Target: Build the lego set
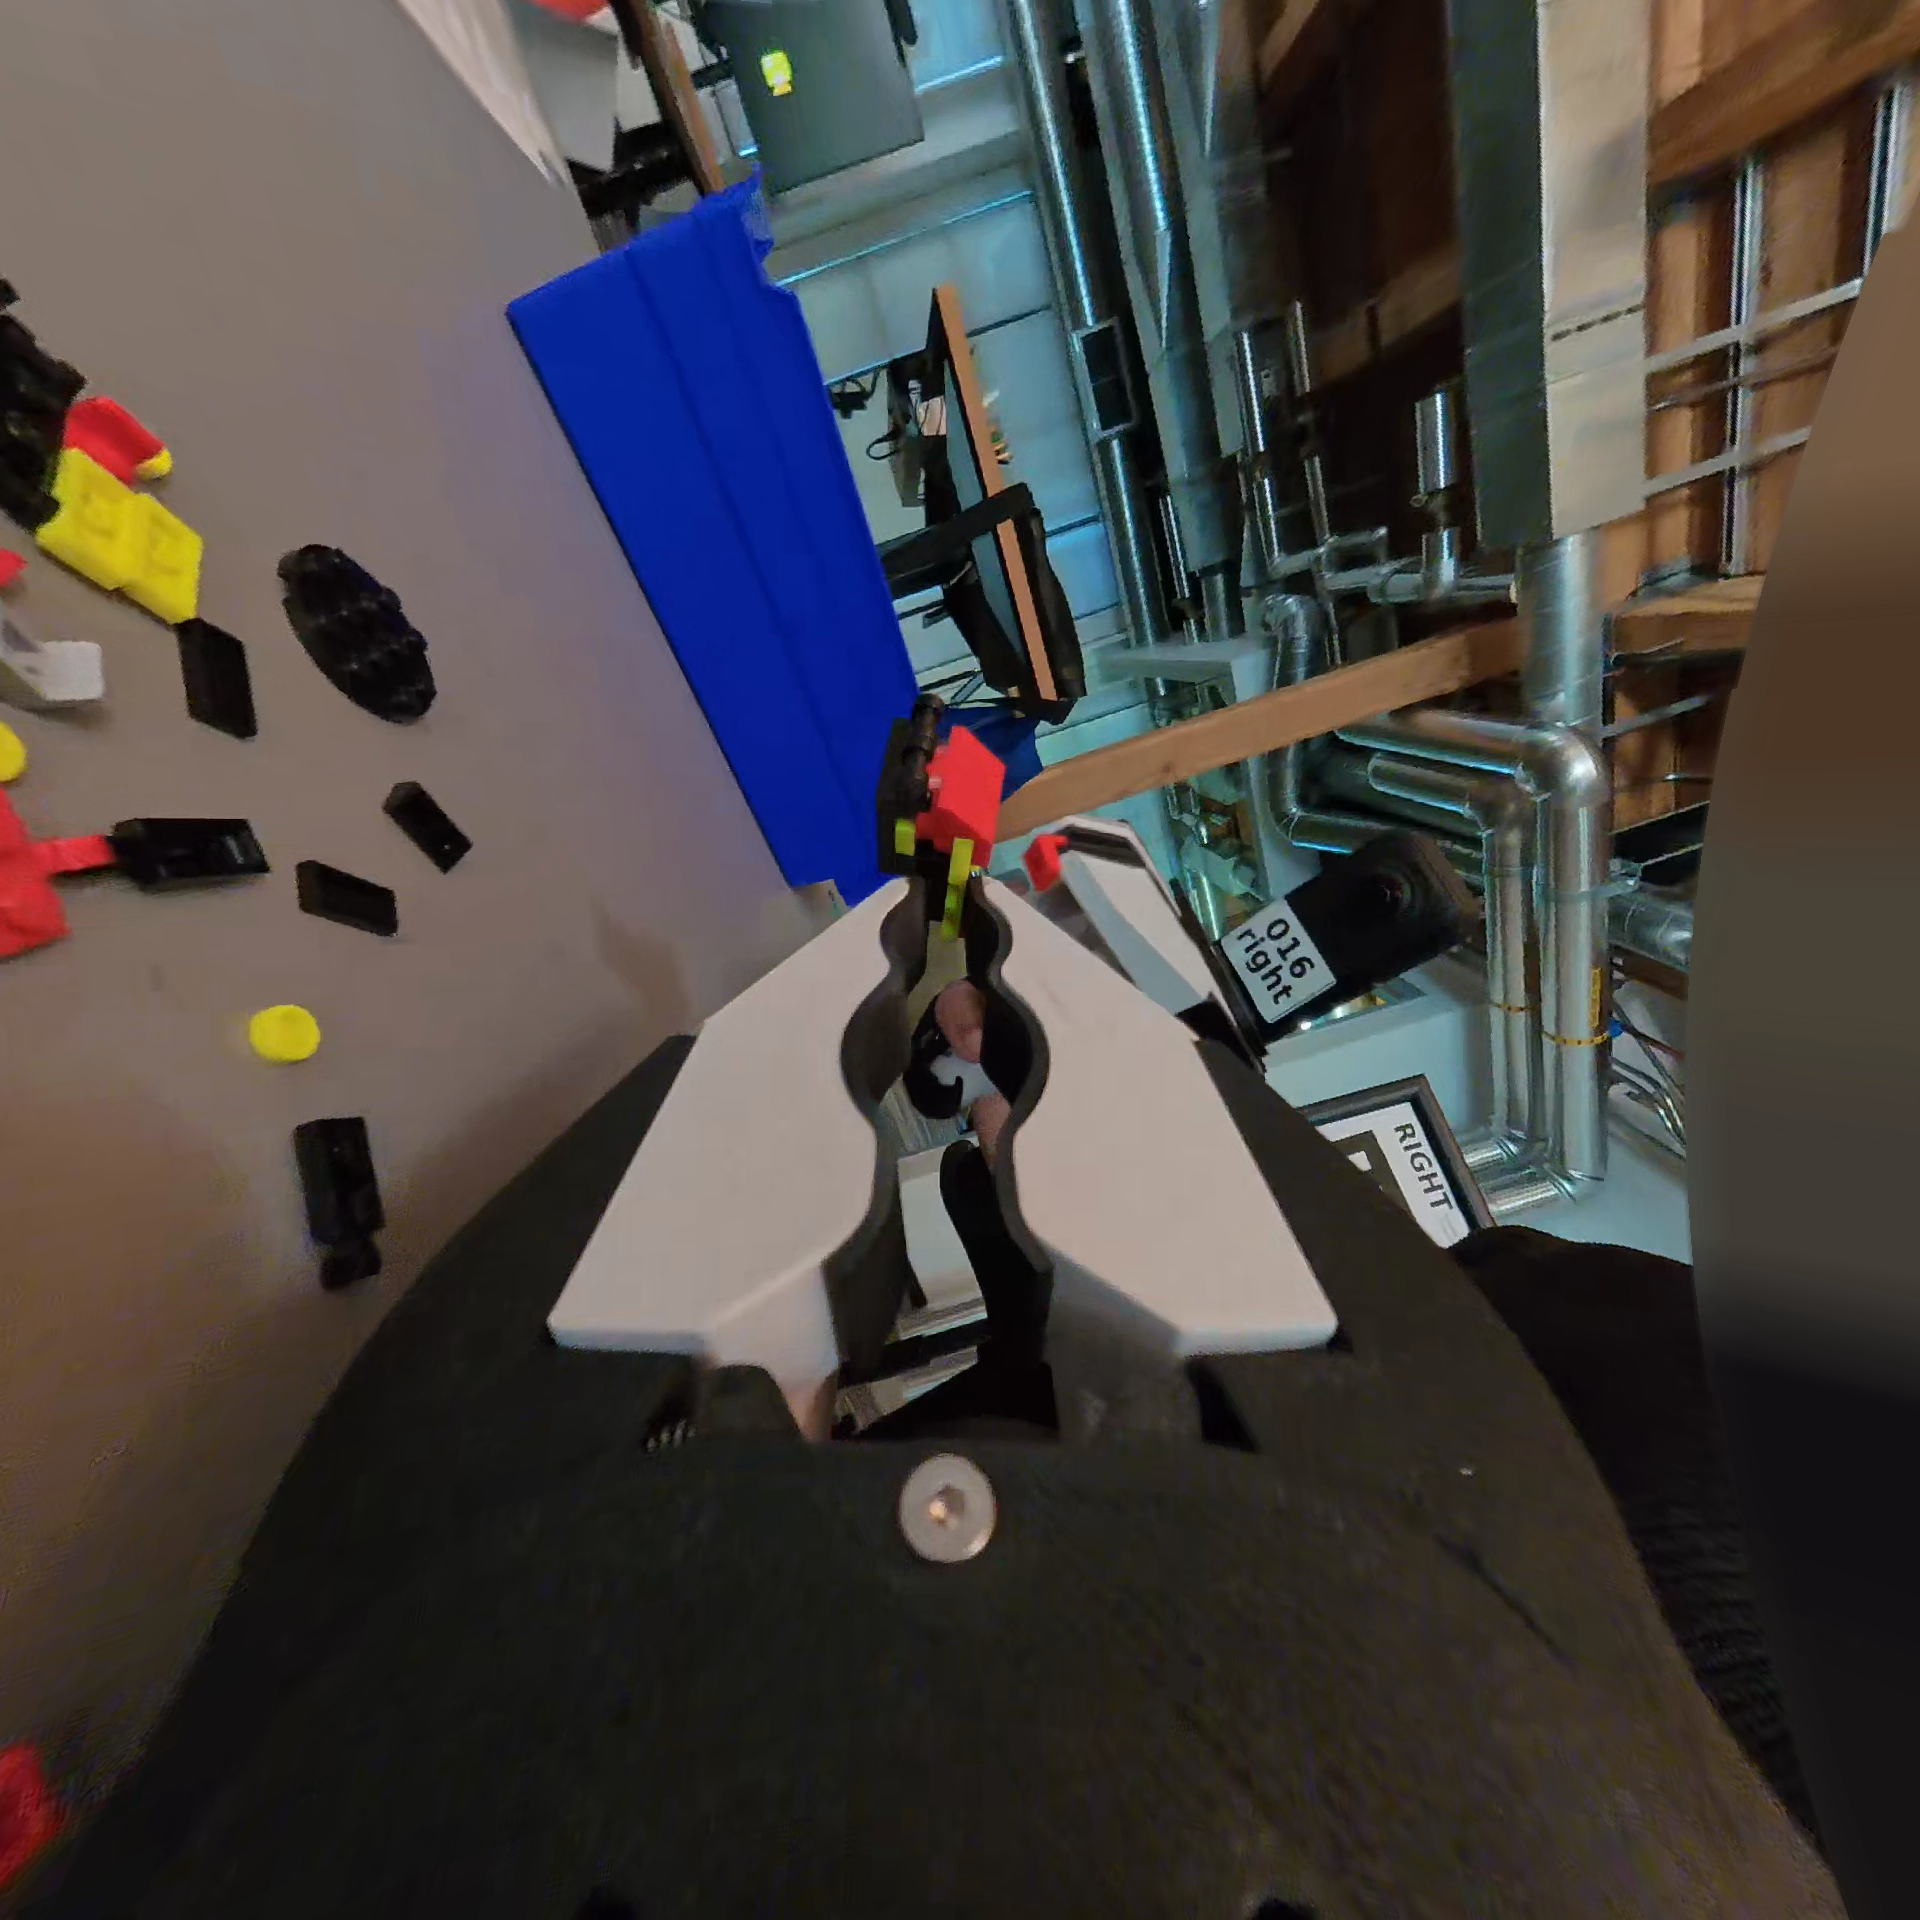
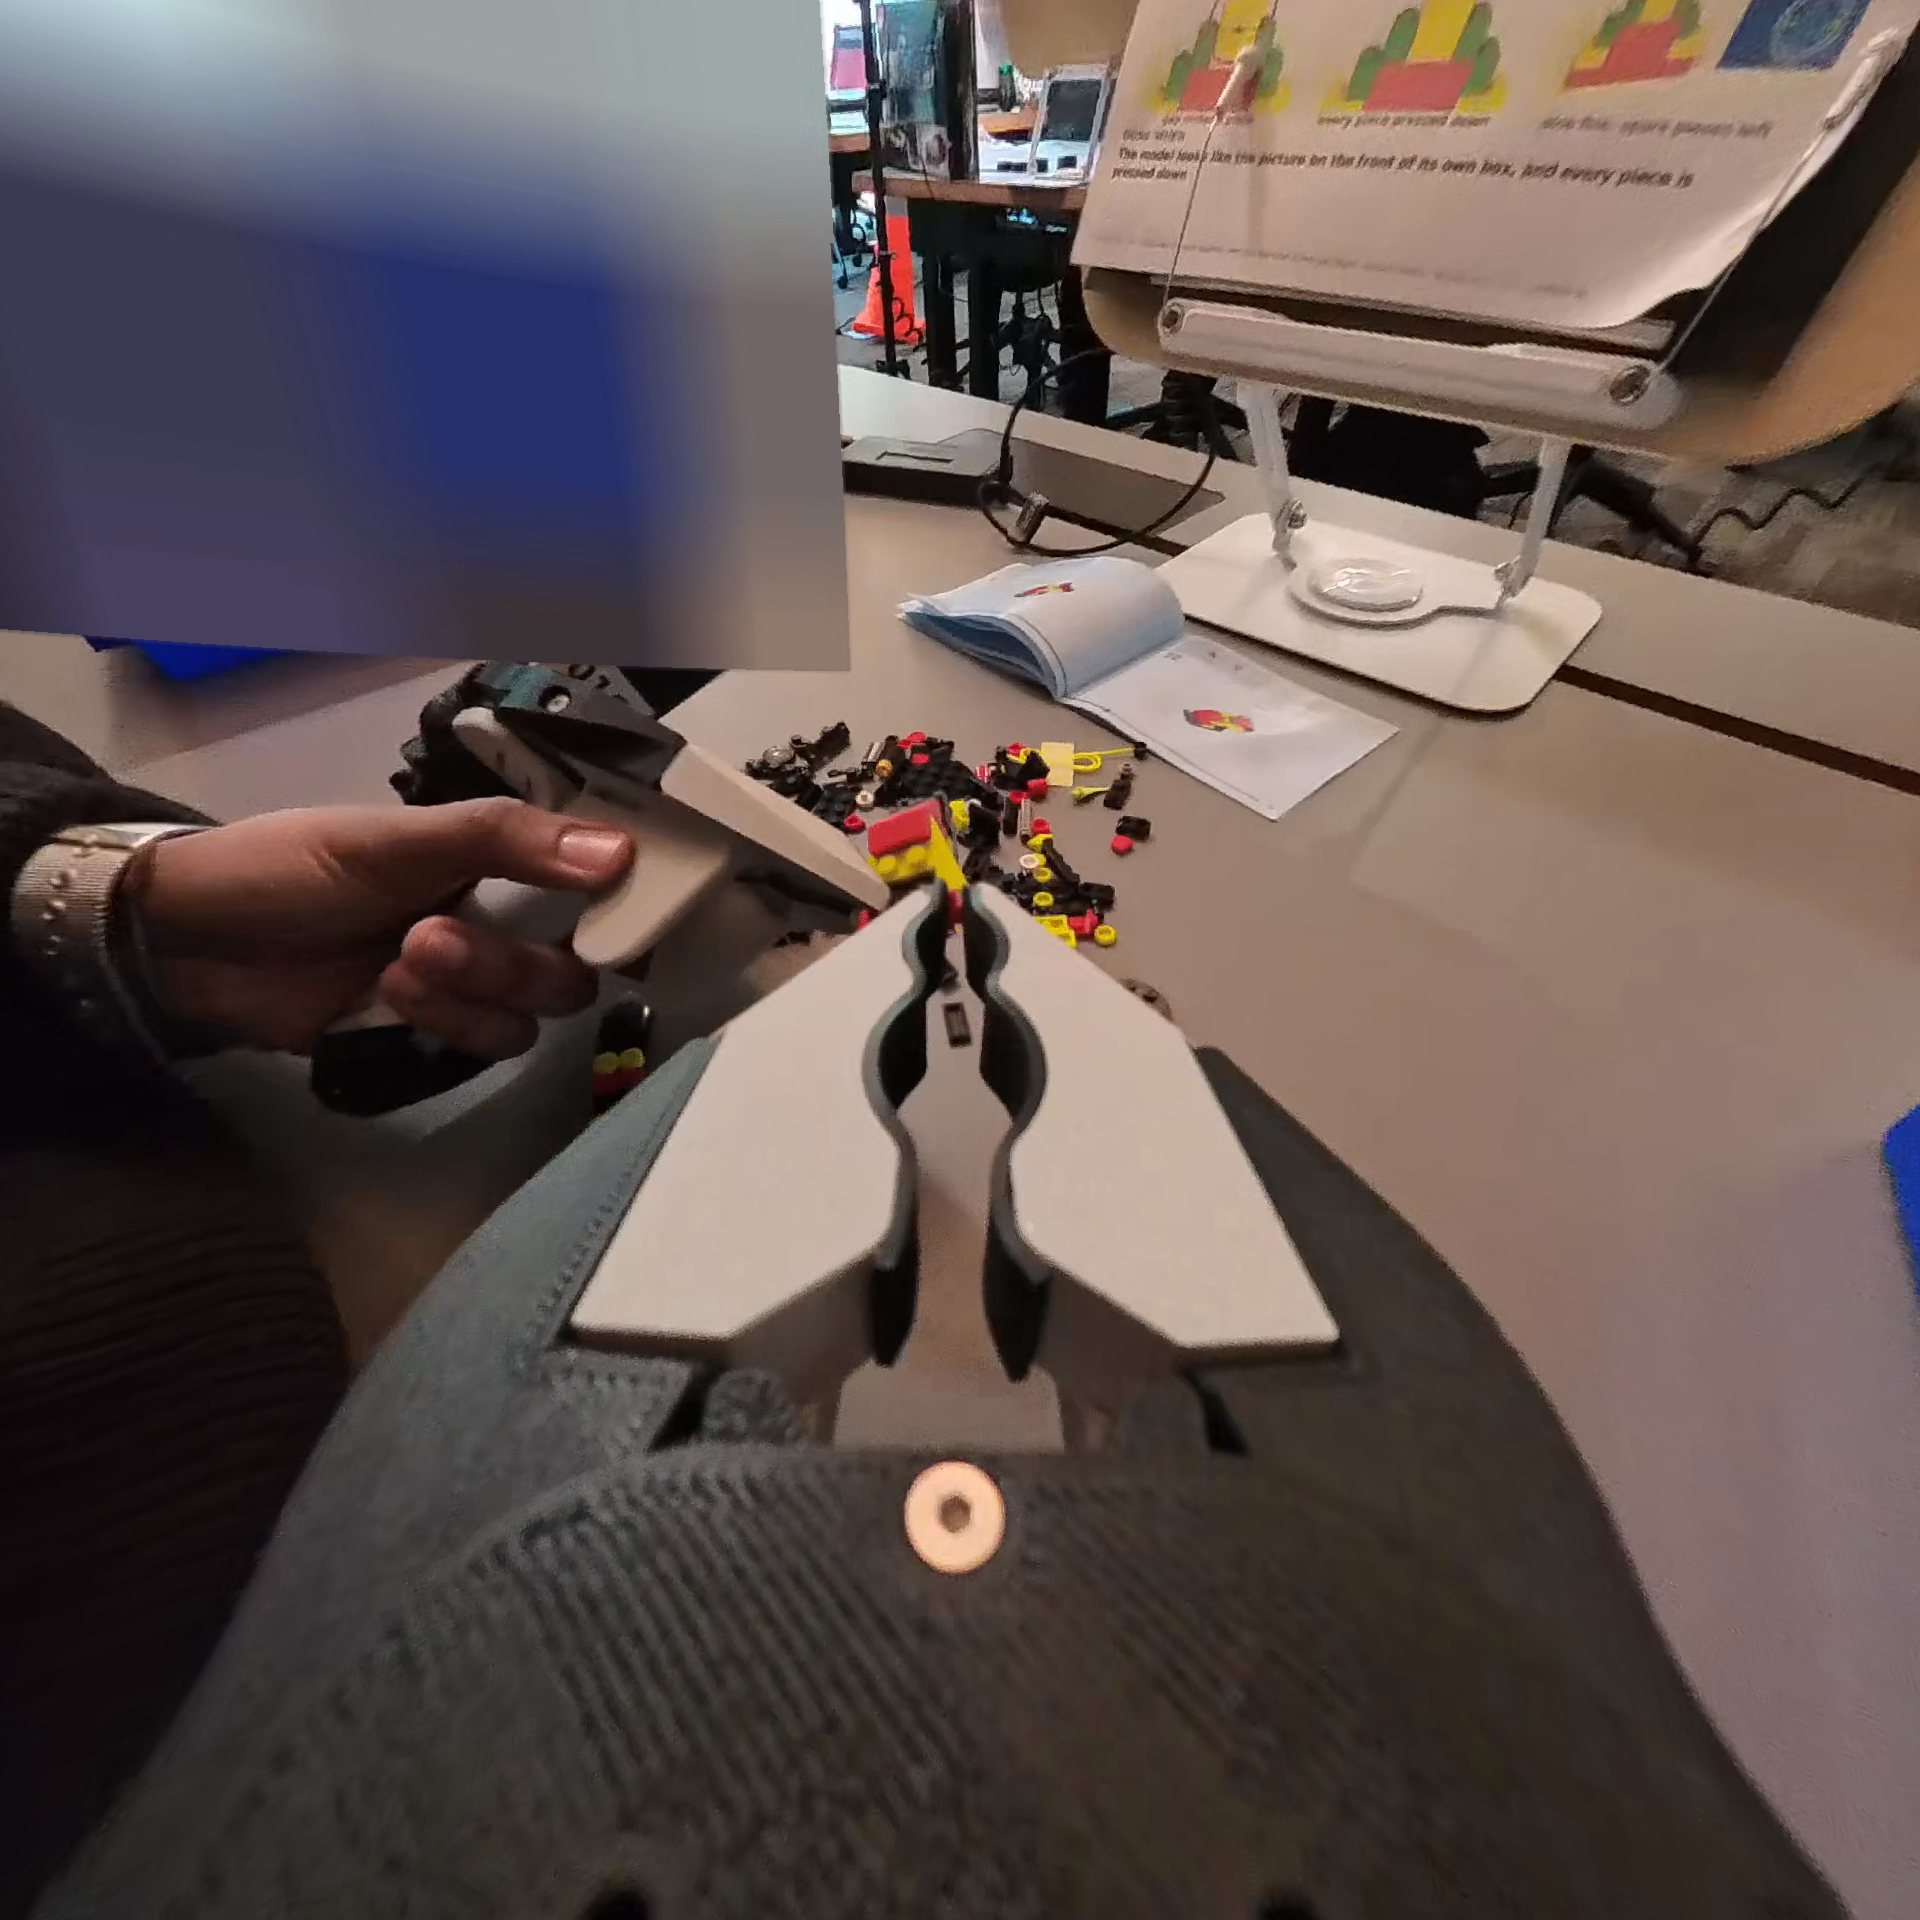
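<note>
Left tongs (image 1: 951,894): pale grey wedge fingers (image 1: 790,1122) with wavy dark inner edges, set in a black textured body around a silver screw (image 1: 947,1507). Right tongs (image 2: 954,902): same build. Beside them, hand (image 2: 343,925) wore dark sleeve (image 2: 42,758), beaded bracelet (image 2: 62,914).

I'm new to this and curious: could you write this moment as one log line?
left gripper: shut on small lego assembly, raised | right gripper: shut, meeting it | loose pieces: scattered on table

Printed labels and pages, wording left unquoted.
Beyond the left gripper's tips, a white sticker (image 1: 1276,966) on a black camera and a framed white sign (image 1: 1405,1166); ahead of the right gripper, a captioned instruction sheet (image 2: 1455,145).
</note>
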{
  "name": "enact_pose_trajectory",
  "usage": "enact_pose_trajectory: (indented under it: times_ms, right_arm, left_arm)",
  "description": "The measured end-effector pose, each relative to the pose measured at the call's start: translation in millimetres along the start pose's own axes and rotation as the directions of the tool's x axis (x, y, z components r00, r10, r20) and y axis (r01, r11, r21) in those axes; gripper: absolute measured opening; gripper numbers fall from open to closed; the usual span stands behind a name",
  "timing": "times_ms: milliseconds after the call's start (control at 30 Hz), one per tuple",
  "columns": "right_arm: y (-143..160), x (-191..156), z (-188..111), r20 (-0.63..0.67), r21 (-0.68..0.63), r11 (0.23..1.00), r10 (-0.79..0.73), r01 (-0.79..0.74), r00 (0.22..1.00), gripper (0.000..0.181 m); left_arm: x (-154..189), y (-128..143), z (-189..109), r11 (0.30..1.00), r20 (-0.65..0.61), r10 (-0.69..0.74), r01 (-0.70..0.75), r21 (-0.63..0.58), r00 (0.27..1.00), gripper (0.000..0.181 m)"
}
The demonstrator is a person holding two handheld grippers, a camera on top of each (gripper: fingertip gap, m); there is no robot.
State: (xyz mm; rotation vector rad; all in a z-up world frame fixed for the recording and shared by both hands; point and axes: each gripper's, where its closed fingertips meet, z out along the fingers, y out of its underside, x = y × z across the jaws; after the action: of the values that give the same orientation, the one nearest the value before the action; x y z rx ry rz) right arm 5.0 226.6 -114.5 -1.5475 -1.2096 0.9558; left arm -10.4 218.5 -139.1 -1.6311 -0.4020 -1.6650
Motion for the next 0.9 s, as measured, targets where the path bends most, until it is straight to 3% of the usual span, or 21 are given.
enact_pose_trajectory:
  times_ms: [367,900]
  right_arm:
    - [6.3,-7.0,11.9,-0.009,-0.051,0.998,-0.043,0.043,0.999,0.0]
    - [3.6,-7.8,13.4,-0.077,-0.069,0.989,-0.137,0.132,0.988,0.0]
  left_arm:
    - [8.7,5.6,0.0,0.992,0.019,0.121,-0.121,-0.026,0.992,0.004]
    - [10.6,3.7,-1.2,0.986,0.076,0.166,-0.166,-0.004,0.983,0.003]
